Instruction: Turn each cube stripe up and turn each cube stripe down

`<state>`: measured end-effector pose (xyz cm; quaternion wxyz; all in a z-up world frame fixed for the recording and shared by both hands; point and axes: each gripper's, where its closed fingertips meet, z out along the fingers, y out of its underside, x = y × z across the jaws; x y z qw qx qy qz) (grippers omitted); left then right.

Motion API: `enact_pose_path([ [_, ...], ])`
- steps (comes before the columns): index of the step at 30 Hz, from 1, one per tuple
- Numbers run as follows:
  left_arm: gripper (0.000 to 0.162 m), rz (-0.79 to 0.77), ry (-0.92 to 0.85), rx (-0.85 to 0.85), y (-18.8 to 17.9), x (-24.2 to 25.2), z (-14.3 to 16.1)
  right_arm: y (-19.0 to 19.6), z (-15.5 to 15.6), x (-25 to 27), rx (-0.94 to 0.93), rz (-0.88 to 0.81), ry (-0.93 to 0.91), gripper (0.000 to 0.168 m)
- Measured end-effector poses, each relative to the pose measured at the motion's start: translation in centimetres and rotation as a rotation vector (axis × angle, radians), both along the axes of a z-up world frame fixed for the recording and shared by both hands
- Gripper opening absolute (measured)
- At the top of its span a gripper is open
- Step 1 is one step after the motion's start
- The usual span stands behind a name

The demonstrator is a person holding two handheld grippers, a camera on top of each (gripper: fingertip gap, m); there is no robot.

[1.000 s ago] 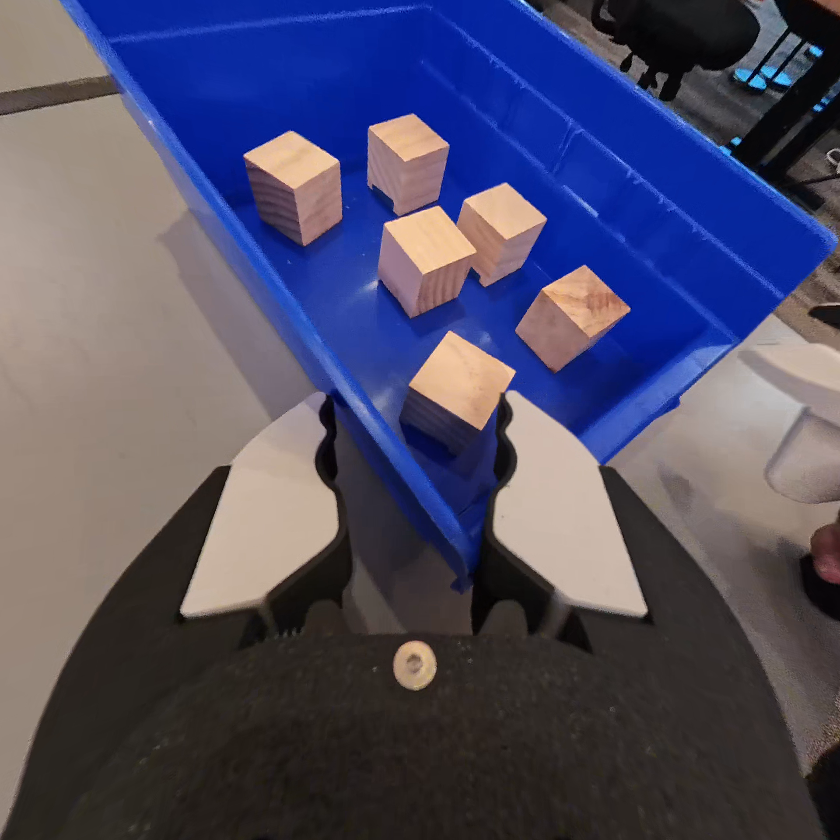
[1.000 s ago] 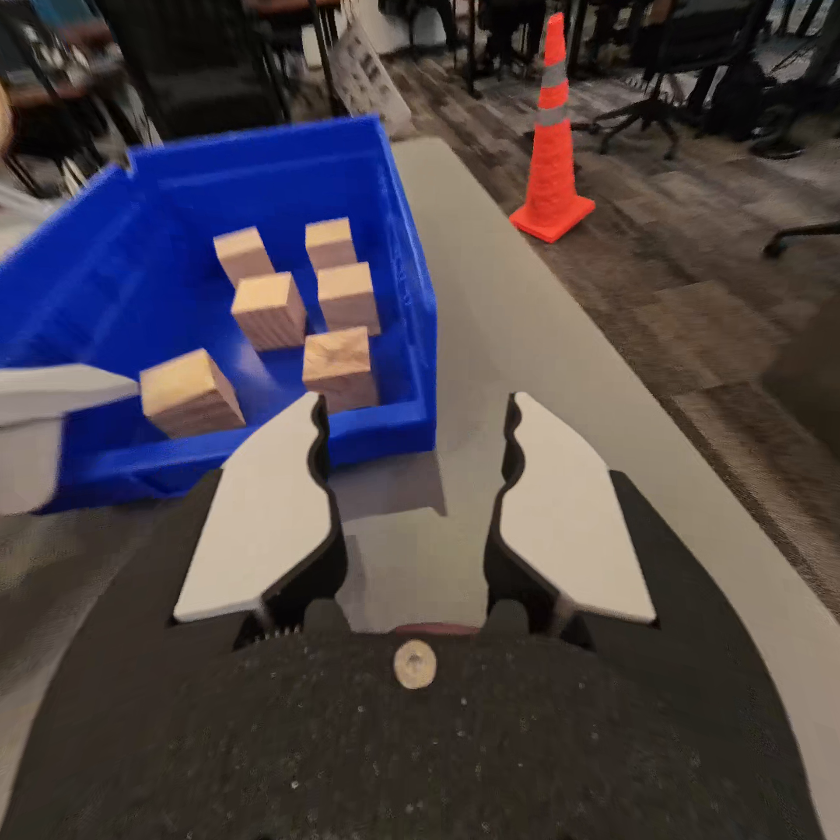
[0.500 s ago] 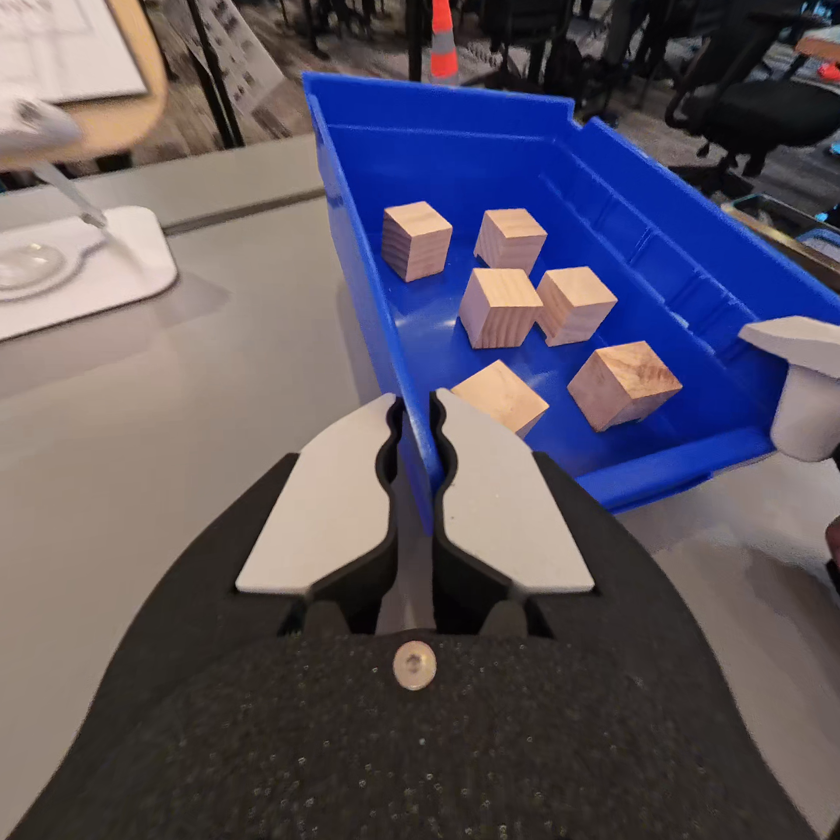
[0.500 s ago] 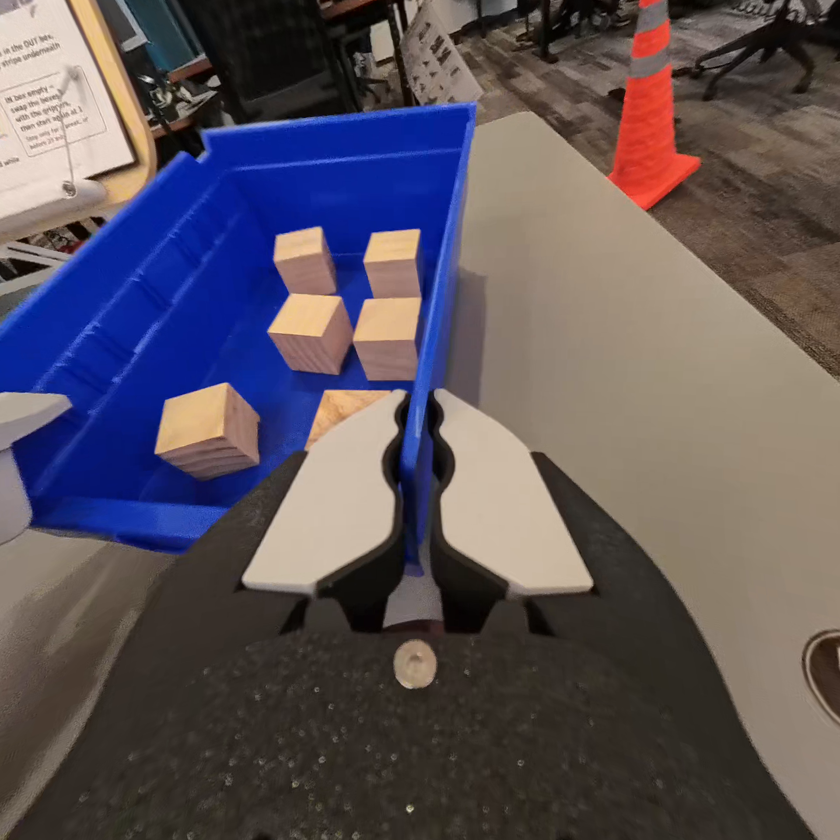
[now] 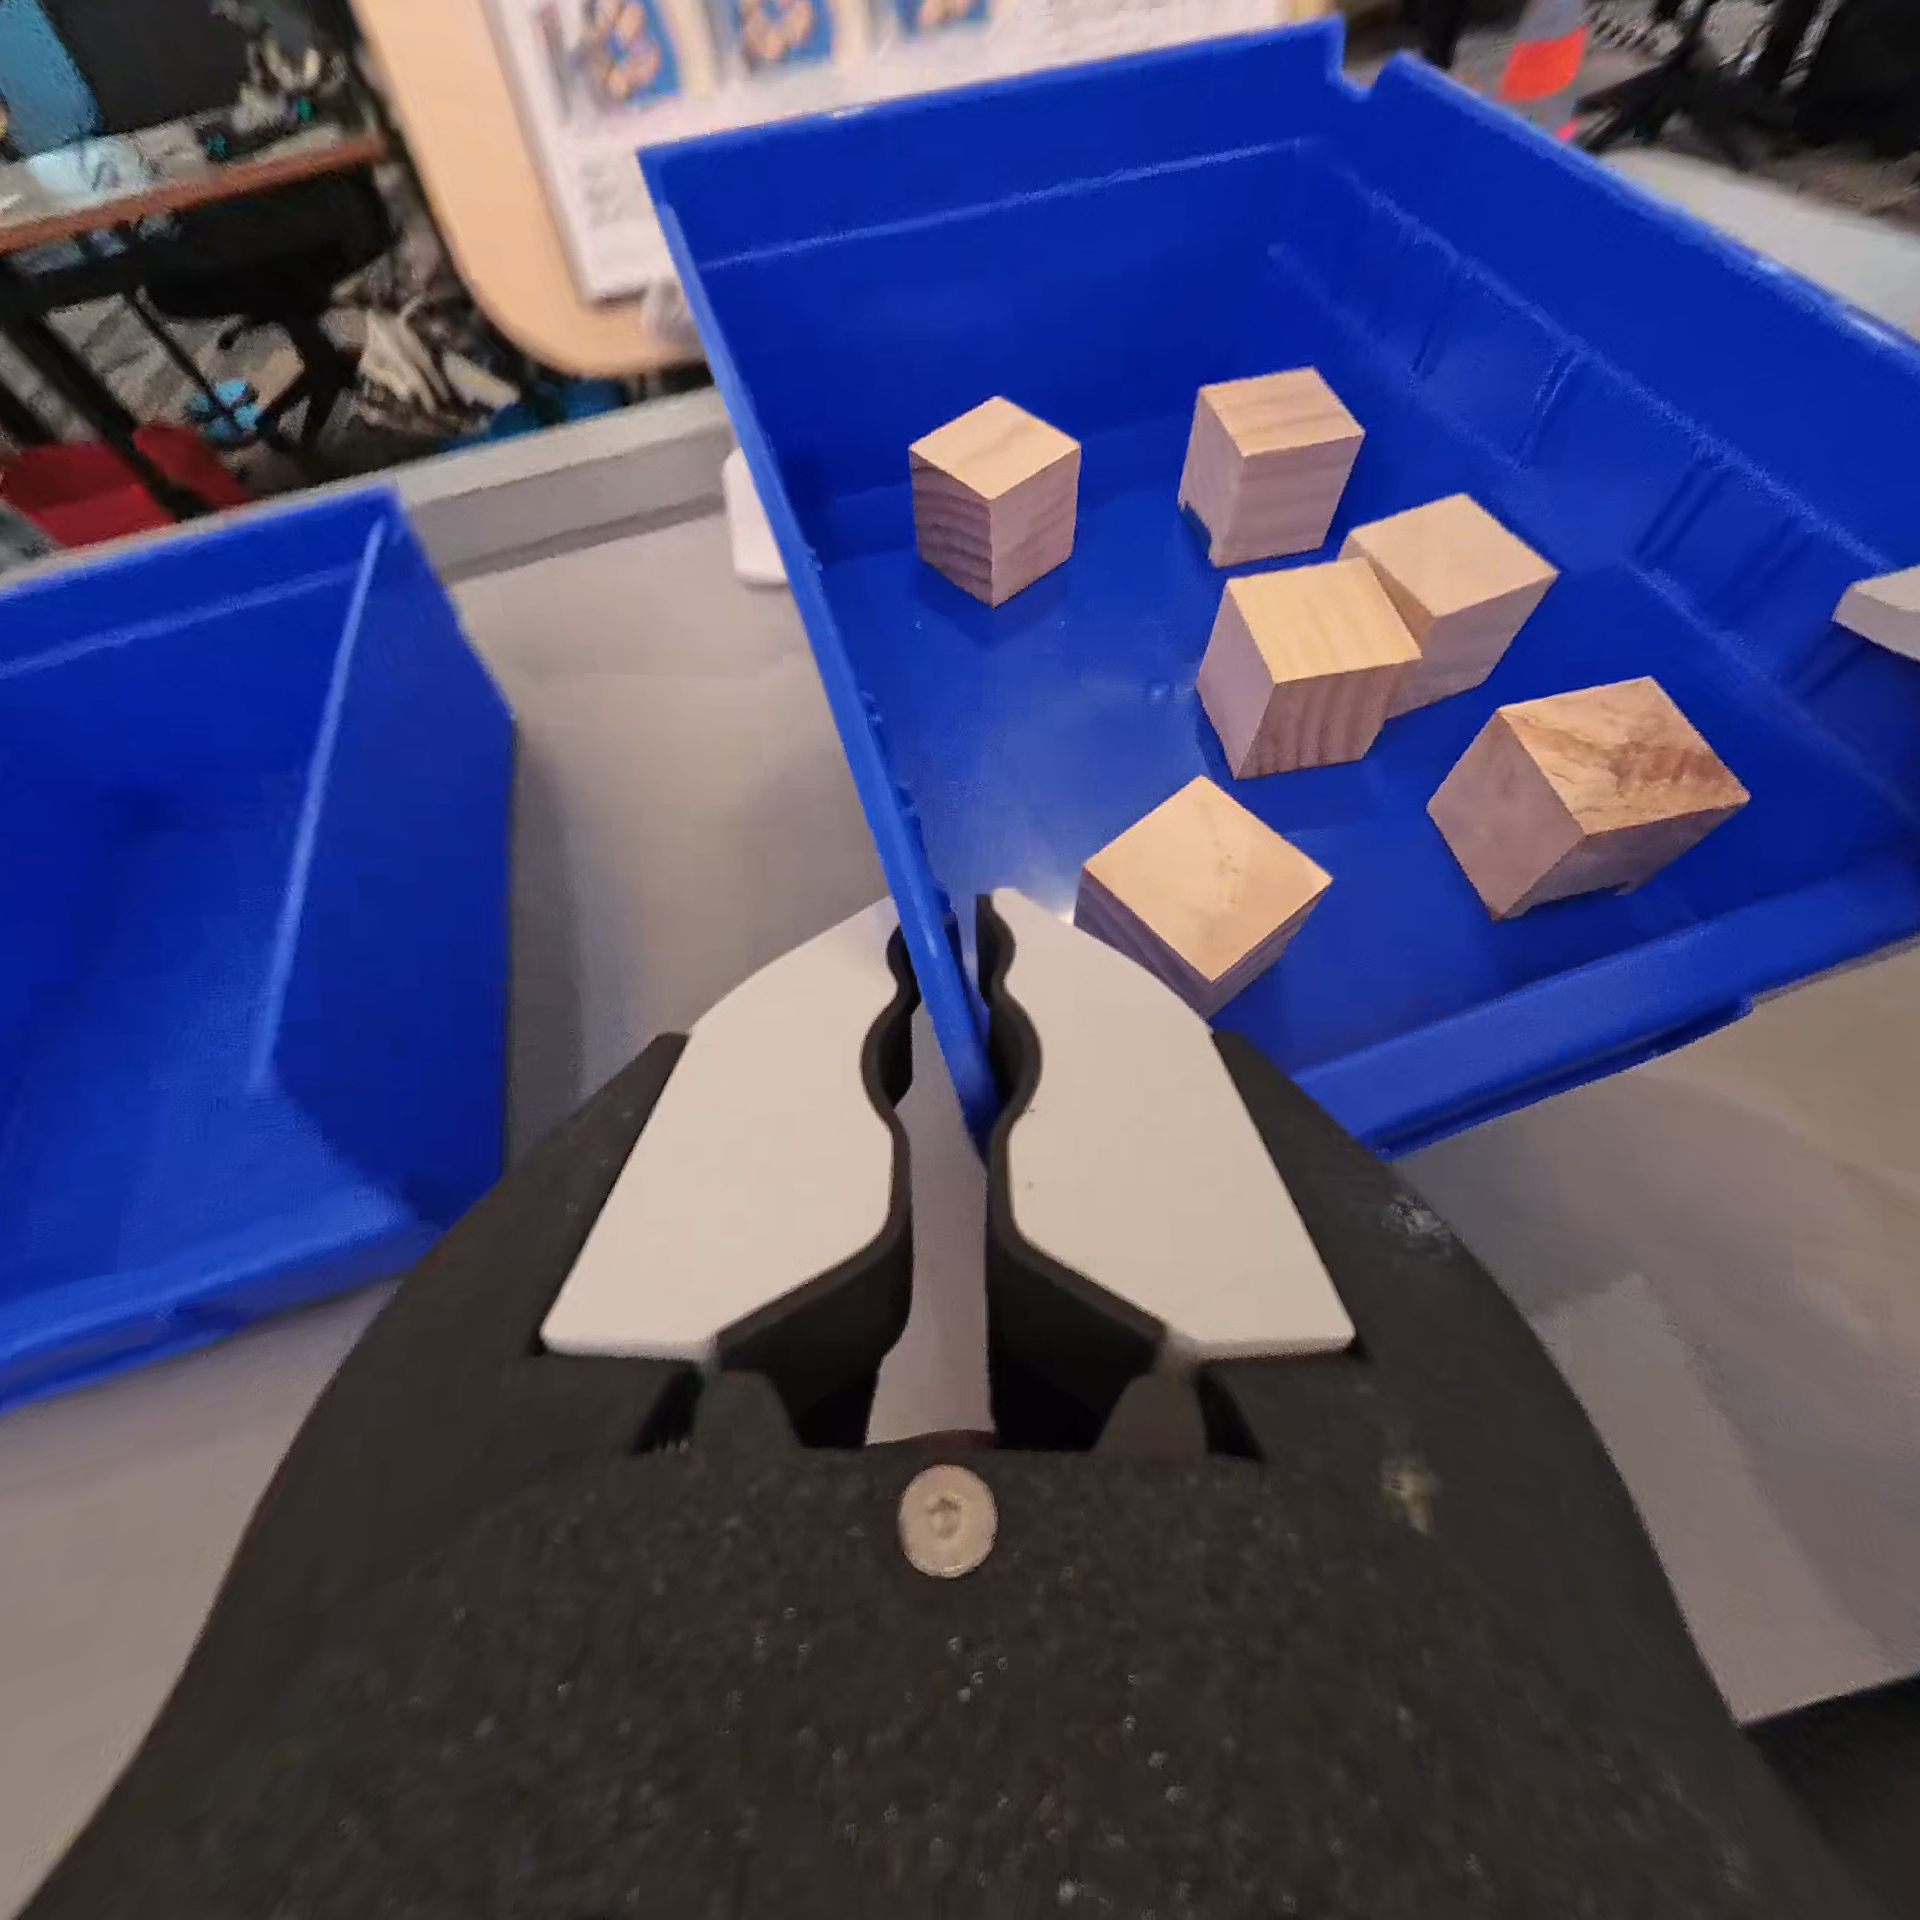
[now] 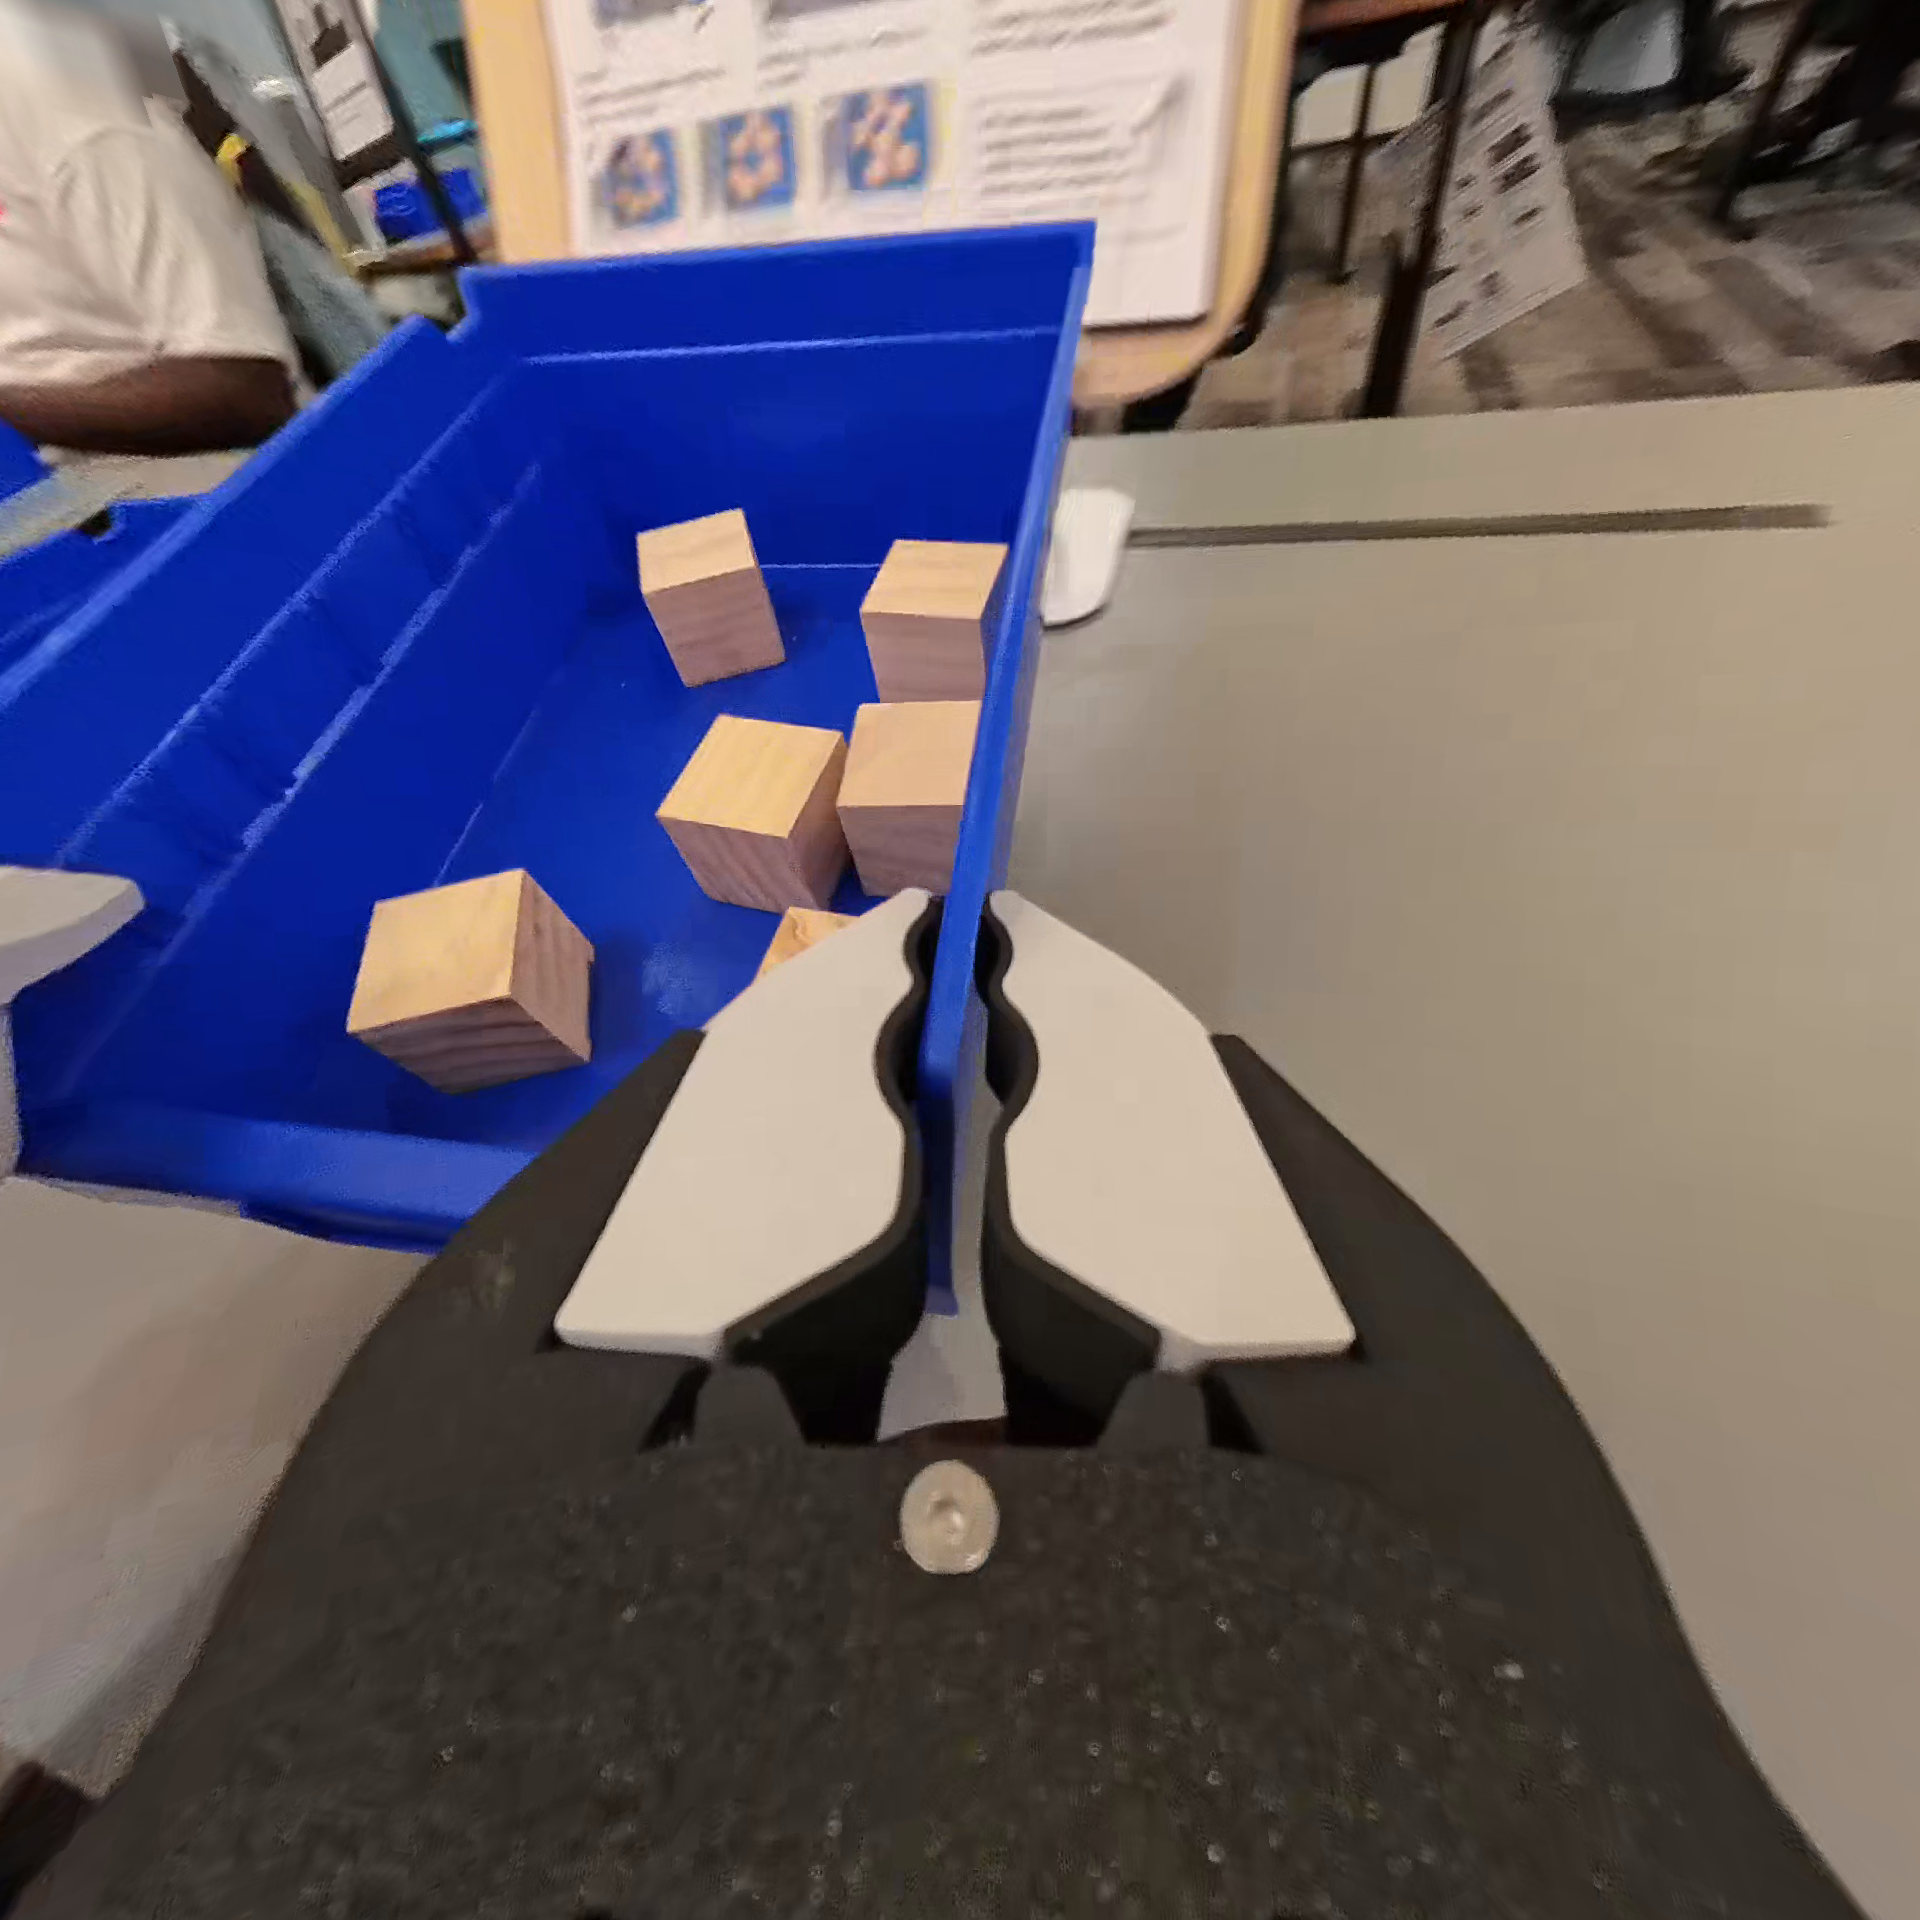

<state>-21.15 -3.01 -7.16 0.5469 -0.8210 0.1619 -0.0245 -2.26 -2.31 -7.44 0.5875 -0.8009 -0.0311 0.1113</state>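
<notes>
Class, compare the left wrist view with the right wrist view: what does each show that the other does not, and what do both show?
Only the left wrist view shows a second blue bin standing apart on the table, and the left gripper shut on the near bin's left wall.

Only the right wrist view shows a person's sleeve behind the bin, and the right gripper shut on its right wall.

Both show the blue bin with six wooden cubes, the grey table and a poster board behind.

Office-like workspace: poster board (image 6: pixel 883 135), grey tables (image 6: pixel 1507 831).
</notes>
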Motion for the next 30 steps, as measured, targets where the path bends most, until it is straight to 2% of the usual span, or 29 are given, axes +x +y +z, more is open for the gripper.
enact_pose_path([
  [5, 0.01, 0.084, -0.038, -0.085, -0.8, -5.4, -3.6, 1.7, -2.9, -6.0, -0.092, 0.103, -0.021, 0.005],
  [8, 0.012, 0.066, -0.055, -0.113, -0.4, -6.1, -5.0, 2.0, -4.3, -6.7, -0.115, 0.125, -0.028, 0.005],
  [14, 0.017, 0.026, -0.13, -0.092, 0.1, -5.5, -5.0, 2.5, -4.2, -6.4, -0.076, 0.159, -0.023, 0.009],
  [15, 0.026, 0.018, -0.166, -0.095, -0.3, -5.5, -5.0, 2.4, -4.1, -6.3, -0.048, 0.182, -0.044, 0.011],
  [16, 0.043, 0.016, -0.208, -0.091, -0.8, -5.8, -4.8, 2.1, -3.8, -5.9, -0.01, 0.182, -0.084, 0.019],
  [17, 0.052, -0.006, -0.256, -0.082, -1.6, -6.0, -4.4, 1.7, -3.3, -5.2, 0.032, 0.165, -0.14, 0.028],
  [19, 0.061, -0.078, -0.339, -0.055, -3.8, -6.9, -3.2, 0.2, -1.9, -4.0, 0.161, 0.131, -0.273, 0.041],
  [21, 0.077, -0.043, -0.359, 0.037, -5.3, -10.7, -1.7, -1.8, 0.1, -3.4, 0.332, 0.11, -0.393, 0.043],
  [22, 0.077, 0.003, -0.345, 0.116, -5.7, -13.6, -0.7, -2.9, 1.1, -3.6, 0.419, 0.107, -0.42, 0.041],
  [24, 0.055, 0.133, -0.283, 0.305, -6.0, -20.5, 1.7, -5.1, 2.8, -4.5, 0.555, 0.12, -0.405, 0.026],
  [26, 0.042, 0.212, -0.204, 0.456, -5.3, -26.6, 3.8, -6.3, 2.7, -6.6, 0.539, 0.21, -0.393, 0.022],
  [27, 0.036, 0.228, -0.171, 0.449, -4.3, -28.7, 3.7, -6.5, 2.3, -7.5, 0.492, 0.238, -0.389, 0.024],
  [30, 0.057, 0.292, -0.142, 0.207, 0.1, -32.5, -0.1, -7.2, 1.2, -10.5, 0.414, 0.349, -0.323, 0.027],
])
